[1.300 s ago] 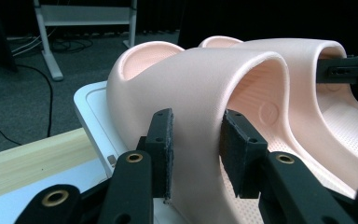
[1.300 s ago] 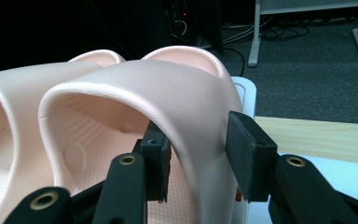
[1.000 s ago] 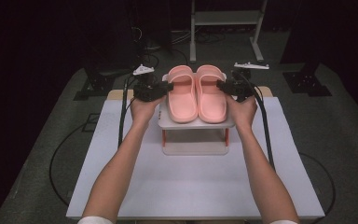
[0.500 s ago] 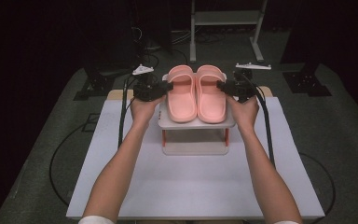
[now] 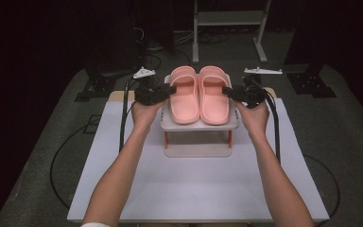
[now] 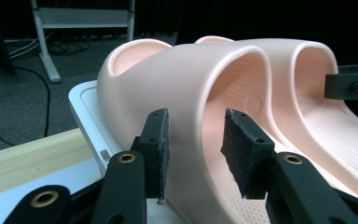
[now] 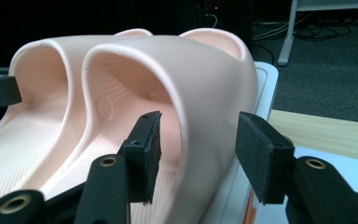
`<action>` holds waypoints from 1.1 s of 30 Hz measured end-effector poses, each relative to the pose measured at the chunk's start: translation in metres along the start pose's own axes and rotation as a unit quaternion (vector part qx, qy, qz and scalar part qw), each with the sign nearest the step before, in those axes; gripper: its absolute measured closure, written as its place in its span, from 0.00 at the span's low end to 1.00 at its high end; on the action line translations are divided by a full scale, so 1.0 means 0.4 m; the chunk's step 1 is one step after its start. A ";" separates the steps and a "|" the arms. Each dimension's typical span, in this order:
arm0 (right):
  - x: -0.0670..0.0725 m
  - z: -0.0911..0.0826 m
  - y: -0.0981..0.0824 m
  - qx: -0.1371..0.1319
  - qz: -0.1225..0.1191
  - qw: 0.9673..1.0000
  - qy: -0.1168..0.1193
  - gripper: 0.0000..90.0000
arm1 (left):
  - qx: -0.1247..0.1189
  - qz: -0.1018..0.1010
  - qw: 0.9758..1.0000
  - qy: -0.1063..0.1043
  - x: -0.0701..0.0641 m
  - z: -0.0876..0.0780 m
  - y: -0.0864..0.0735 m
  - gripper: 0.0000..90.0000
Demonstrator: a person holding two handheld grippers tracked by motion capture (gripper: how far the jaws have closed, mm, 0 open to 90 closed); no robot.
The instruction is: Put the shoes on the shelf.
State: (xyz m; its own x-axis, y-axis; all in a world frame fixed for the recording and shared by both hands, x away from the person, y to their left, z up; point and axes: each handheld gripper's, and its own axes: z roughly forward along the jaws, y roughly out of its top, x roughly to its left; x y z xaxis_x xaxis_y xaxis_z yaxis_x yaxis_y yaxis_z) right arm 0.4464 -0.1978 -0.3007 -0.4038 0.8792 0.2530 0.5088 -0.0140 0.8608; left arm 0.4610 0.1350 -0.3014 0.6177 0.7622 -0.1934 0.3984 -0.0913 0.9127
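Two pink slippers stand side by side on a small white stand (image 5: 199, 126). My left gripper (image 5: 172, 89) (image 6: 196, 140) straddles the outer strap wall of the left slipper (image 5: 184, 97) (image 6: 168, 79). Its jaws have just been opening, and the inner pad stands off the strap. My right gripper (image 5: 226, 90) (image 7: 198, 144) straddles the outer strap wall of the right slipper (image 5: 215, 97) (image 7: 205, 74). Its jaws have also just been opening, with a gap at the inner pad. Each gripper view shows the other slipper (image 6: 317, 93) (image 7: 42, 84) behind.
The stand sits at the far middle of a white table (image 5: 194, 189) with a wooden strip (image 6: 23, 158) along its back edge. Cables trail from both grippers down the table's sides. A metal frame (image 5: 227, 28) stands on the dark floor beyond.
Both hands stay at the slippers' sides and the slippers rest where they were. No other shift shows in the high view.
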 end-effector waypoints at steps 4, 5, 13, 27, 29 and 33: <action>-0.004 -0.011 -0.007 0.004 -0.006 1.000 0.004 0.53 | -0.006 -0.003 1.000 -0.003 -0.005 -0.012 -0.004 0.66; -0.004 -0.014 -0.008 0.004 -0.006 1.000 0.008 0.53 | -0.007 -0.002 1.000 -0.003 -0.006 -0.016 -0.005 0.66; -0.003 -0.041 -0.020 -0.005 -0.011 1.000 0.023 0.52 | -0.010 -0.005 1.000 -0.007 -0.006 -0.038 -0.018 0.64; -0.013 -0.074 -0.034 -0.012 -0.014 0.999 0.044 0.49 | -0.017 -0.006 1.000 -0.021 -0.013 -0.060 -0.034 0.63; -0.015 -0.078 -0.037 -0.014 -0.018 0.999 0.044 0.49 | -0.016 -0.007 1.000 -0.024 -0.016 -0.063 -0.037 0.63; -0.015 -0.087 -0.043 -0.016 -0.013 0.999 0.049 0.48 | -0.020 -0.006 0.999 -0.030 -0.022 -0.070 -0.040 0.63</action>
State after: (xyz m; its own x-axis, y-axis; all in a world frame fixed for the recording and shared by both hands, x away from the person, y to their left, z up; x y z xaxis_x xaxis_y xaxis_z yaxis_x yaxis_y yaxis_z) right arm 0.4135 -0.2195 -0.3017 -0.4905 0.8284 0.2704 0.4735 -0.0072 0.8808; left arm 0.4301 0.1478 -0.3043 0.6538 0.7227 -0.2240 0.3792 -0.0569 0.9236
